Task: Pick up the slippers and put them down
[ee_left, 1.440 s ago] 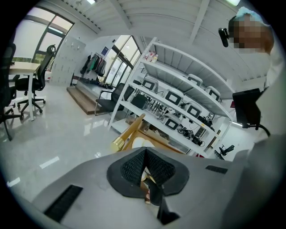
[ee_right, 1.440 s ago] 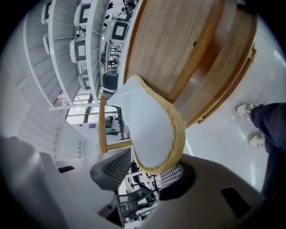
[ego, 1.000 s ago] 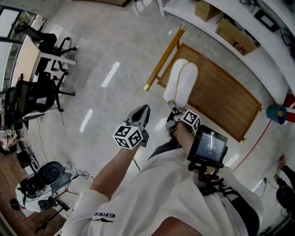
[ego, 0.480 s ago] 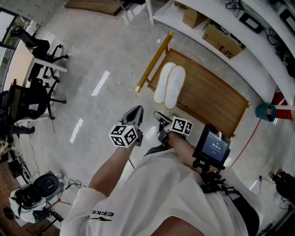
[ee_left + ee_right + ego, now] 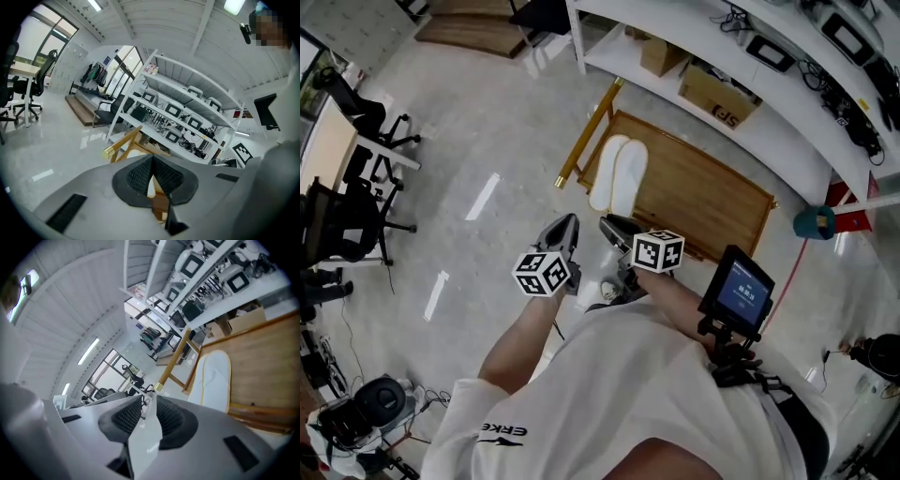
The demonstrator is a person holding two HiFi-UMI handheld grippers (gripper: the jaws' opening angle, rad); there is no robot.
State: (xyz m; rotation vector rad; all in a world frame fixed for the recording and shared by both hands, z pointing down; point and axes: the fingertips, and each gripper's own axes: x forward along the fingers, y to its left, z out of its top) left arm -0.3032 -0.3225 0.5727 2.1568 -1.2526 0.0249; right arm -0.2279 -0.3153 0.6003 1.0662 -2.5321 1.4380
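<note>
Two white slippers (image 5: 617,176) lie side by side, soles up, at the left end of a low wooden platform (image 5: 703,197). One slipper (image 5: 215,376) shows beyond the right gripper, apart from it. My right gripper (image 5: 611,228) hangs in the air short of the slippers; its jaws (image 5: 144,404) are closing with a narrow gap and nothing between them. My left gripper (image 5: 565,227) is beside it to the left, over the floor. The left gripper's (image 5: 153,161) tips meet, and it holds nothing.
A gold pole (image 5: 586,136) runs along the platform's left edge. White shelving (image 5: 787,155) with cardboard boxes (image 5: 717,98) stands behind it. Office chairs (image 5: 347,216) are at the far left, and a teal object (image 5: 814,223) lies at the right. A small screen (image 5: 739,286) is strapped on the right forearm.
The right gripper has lifted away from the slippers' near end and rolled over, its jaws narrowing. The left gripper rose slightly. The slippers stay on the platform.
</note>
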